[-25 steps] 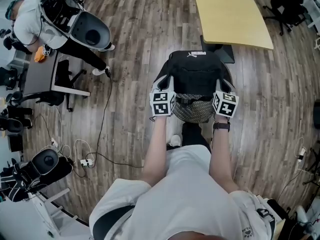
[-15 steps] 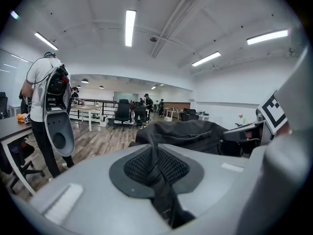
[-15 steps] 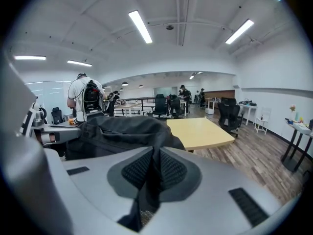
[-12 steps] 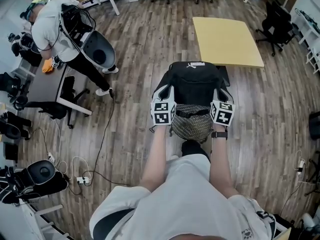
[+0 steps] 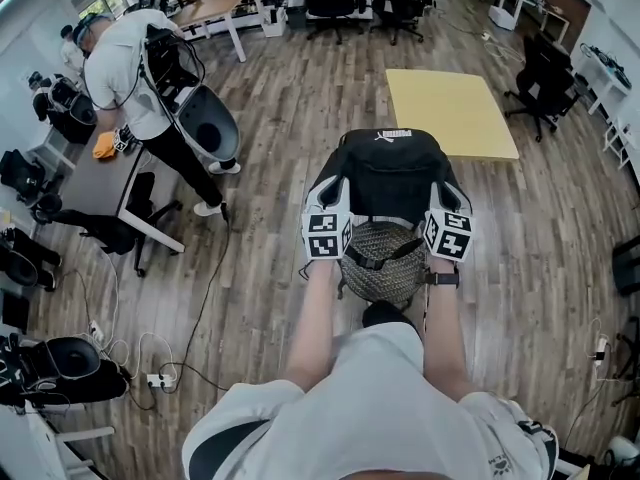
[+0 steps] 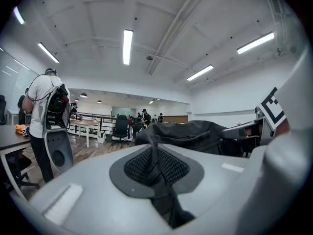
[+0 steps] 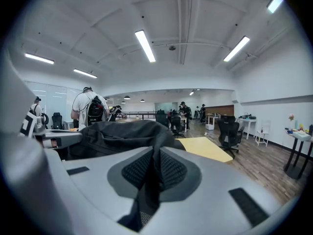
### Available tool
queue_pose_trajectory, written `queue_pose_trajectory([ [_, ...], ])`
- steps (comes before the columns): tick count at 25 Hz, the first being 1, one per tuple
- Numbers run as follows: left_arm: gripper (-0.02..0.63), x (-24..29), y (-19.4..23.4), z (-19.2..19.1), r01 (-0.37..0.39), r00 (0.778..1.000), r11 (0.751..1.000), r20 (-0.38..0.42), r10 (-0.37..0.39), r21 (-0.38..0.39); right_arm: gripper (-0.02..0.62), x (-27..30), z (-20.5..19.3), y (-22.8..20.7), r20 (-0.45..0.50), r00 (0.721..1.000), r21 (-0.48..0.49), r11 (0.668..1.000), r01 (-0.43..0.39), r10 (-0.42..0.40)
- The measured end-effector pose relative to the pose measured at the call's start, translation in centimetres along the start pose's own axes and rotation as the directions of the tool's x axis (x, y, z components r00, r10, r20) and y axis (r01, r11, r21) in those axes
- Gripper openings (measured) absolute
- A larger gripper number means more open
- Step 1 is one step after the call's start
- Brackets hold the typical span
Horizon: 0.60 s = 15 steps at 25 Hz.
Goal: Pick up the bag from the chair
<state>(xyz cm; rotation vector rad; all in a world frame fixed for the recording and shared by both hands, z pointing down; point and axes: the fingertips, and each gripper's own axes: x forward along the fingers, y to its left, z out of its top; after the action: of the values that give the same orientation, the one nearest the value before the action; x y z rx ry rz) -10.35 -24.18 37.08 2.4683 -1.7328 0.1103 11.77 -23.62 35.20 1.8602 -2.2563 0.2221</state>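
Between the two grippers, directly in front of the person wearing the camera, a black bag [image 5: 390, 173] is held up by its left and right edges. It is a soft, backpack-like bag with a small white logo at its far edge. Just below its near side is a grey woven surface [image 5: 380, 263], rounded, with a thin black strap [image 5: 385, 258] running across it. From above I cannot tell whether this surface is the chair's seat or part of the bag.

The left gripper [image 6: 156, 165] has its jaws clenched on a fold of the bag's black fabric, which is pinched between the ribbed pads. The right gripper [image 7: 151, 170] grasps the opposite side the same way, with dark fabric squeezed between its jaws. Both grippers point roughly level, and the person's forearms reach forward side by side.

Beneath everything is a wooden floor [image 5: 290, 98]. A yellow tabletop [image 5: 450, 113] stands just beyond the bag, to the right. Black office chairs [image 5: 545, 83] sit further right. At the far left, a person in a white shirt [image 5: 130, 68] leans over a grey tabletop [image 5: 85, 173]. Cables [image 5: 150, 353] trail across the floor at the near left.
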Motion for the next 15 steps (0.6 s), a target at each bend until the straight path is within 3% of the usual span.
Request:
queue_pose_trajectory([
  [15, 0.046, -2.9, -1.3, 8.3, 0.009, 0.986, 0.999, 0.164, -0.018, 0.051, 0.043, -4.3, 8.0, 0.3, 0.180, 0.984, -0.031, 0.999, 0.005, 0.001],
])
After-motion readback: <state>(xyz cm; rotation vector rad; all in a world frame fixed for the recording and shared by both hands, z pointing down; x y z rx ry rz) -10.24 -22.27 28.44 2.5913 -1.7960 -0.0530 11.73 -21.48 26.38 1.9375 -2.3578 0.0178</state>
